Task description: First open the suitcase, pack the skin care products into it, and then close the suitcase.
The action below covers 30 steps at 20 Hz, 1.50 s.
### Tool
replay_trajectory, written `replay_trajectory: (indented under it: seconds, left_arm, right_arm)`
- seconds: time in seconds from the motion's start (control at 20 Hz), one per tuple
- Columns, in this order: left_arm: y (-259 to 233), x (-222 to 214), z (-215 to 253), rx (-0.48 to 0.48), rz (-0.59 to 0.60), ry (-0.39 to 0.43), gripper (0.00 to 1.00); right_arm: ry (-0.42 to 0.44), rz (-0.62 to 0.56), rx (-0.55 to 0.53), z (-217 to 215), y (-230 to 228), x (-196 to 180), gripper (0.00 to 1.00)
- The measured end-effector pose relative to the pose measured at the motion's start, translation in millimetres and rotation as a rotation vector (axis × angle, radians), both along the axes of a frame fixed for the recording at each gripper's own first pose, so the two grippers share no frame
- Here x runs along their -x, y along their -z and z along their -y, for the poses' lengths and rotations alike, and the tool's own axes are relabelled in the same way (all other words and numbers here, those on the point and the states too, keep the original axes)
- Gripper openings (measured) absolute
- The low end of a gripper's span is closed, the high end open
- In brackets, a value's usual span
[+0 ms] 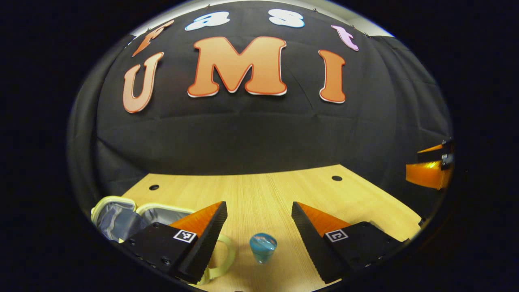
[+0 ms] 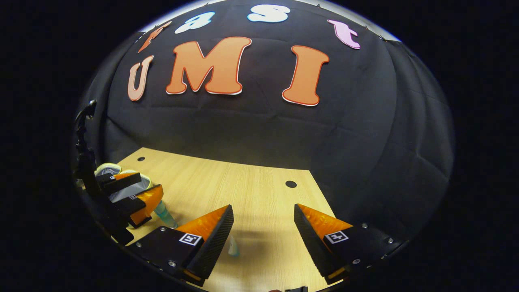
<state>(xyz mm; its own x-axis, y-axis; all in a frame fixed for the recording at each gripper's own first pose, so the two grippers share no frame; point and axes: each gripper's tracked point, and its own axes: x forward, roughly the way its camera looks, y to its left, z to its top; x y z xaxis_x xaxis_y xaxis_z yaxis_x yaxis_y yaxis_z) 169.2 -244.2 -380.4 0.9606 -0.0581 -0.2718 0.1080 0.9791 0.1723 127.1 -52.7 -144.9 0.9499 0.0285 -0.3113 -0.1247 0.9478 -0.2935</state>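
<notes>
So the suitcase (image 1: 121,217) is already lying open at the left end of the wooden table (image 1: 259,190), pale yellow rim and grey lining showing in the left gripper view, so I'd call step one done. The packing is where it's at right now. The left gripper (image 1: 259,221) hangs over a small teal bottle (image 1: 262,246) standing upright on the table just to the right of the case, with the bottle sitting between the two fingers but not touched by either, jaws spread wide, holding nothing. From the right gripper view you can see that same left gripper next to the open case, with the teal bottle (image 2: 165,215) poking out just below it. The right gripper (image 2: 263,227) is spread open too, empty, over bare table, with a pale bit of something peeking out beside its left finger that I can't identify. Can't see into the case well enough to say if anything's packed yet. Remaining, as I read it: grab the bottle, drop it in, then close the lid.
</notes>
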Motion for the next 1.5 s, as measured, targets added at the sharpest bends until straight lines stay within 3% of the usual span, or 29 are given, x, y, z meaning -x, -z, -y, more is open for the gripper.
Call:
replay_trajectory:
  seconds: [0.25,0.4,0.6,0.75,0.8,0.85,1.1,1.5]
  left_arm:
    - [63.2,-0.7,-12.0,0.026,-0.061,-0.079,0.99]
    - [108.4,4.5,-12.6,0.040,-0.171,-0.098,0.99]
    - [114.2,-2.8,-9.8,-0.020,-0.172,-0.102,0.95]
    - [127.0,-2.1,-16.1,0.000,-0.204,-0.131,0.48]
    - [122.8,-0.1,-15.6,0.025,-0.179,-0.124,0.51]
    - [125.6,-3.2,-13.7,0.041,-0.203,-0.115,0.43]
    - [111.1,18.4,2.5,0.070,-0.281,-0.077,0.43]
    - [25.4,65.1,11.9,0.052,-0.328,-0.025,0.43]
  right_arm:
    - [0.014,-0.097,-0.020,11.7,33.3,-1.5,0.96]
    - [0.027,-0.119,-0.005,22.4,43.4,1.8,0.96]
    - [0.045,-0.161,-0.026,29.2,58.9,7.8,0.96]
    - [0.051,-0.169,-0.026,30.9,63.2,12.0,0.96]
    - [0.054,-0.170,-0.022,33.5,64.6,13.0,0.96]
    - [0.056,-0.173,-0.023,34.5,66.1,14.3,0.96]
    - [0.011,-0.212,-0.070,23.3,79.3,35.9,0.97]
    - [-0.061,-0.262,-0.134,-1.6,106.9,39.8,0.97]
